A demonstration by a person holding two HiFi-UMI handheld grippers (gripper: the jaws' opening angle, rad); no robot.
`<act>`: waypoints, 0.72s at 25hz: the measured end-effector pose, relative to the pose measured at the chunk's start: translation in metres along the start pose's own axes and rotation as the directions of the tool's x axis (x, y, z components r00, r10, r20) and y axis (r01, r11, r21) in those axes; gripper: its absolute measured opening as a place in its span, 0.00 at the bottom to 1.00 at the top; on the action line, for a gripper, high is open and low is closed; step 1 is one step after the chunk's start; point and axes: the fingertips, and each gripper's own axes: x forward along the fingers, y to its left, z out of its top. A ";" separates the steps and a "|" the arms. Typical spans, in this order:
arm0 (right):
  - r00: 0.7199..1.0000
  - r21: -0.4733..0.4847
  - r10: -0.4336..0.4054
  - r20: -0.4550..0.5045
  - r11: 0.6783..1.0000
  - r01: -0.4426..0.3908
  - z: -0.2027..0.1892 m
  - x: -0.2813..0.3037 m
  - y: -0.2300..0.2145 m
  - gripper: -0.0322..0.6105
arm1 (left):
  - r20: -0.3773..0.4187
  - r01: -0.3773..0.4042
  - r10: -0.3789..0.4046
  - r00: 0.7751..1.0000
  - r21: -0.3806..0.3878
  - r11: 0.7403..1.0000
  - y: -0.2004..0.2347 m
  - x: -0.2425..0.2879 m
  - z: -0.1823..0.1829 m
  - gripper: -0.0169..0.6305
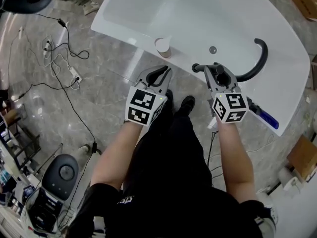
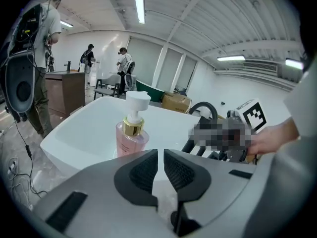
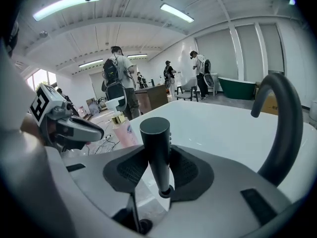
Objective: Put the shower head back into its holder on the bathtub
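Note:
My right gripper (image 1: 221, 74) is shut on the black shower head (image 1: 198, 67) over the near rim of the white bathtub (image 1: 198, 14). In the right gripper view the shower head (image 3: 156, 143) stands upright between the pads, and its thin hose (image 3: 132, 207) drops to a dark opening below. Beside it arches the black curved spout (image 1: 260, 58) (image 3: 282, 123). Left of that, my left gripper (image 1: 161, 74) (image 2: 161, 157) hangs shut and empty just short of the rim, pointing at a pink pump bottle (image 1: 162, 47) (image 2: 132, 133).
A small round fitting (image 1: 213, 49) sits on the tub rim. Cables and a power strip (image 1: 64, 63) trail over the marble floor at the left. At the right edge stands a cardboard box (image 1: 303, 155). Several people stand far off in the room (image 3: 119, 78).

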 end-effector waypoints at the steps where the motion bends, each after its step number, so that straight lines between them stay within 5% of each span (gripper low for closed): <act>1: 1.000 -0.004 -0.002 -0.008 1.000 0.002 -0.002 0.002 0.000 0.28 | 0.000 -0.004 0.004 1.000 -0.002 1.000 0.002 -0.001 0.000 0.10; 18: 0.991 0.045 -0.016 -0.131 0.999 0.022 -0.044 0.010 0.007 0.30 | -0.010 -0.069 0.069 0.998 -0.005 0.998 0.017 -0.046 0.017 0.10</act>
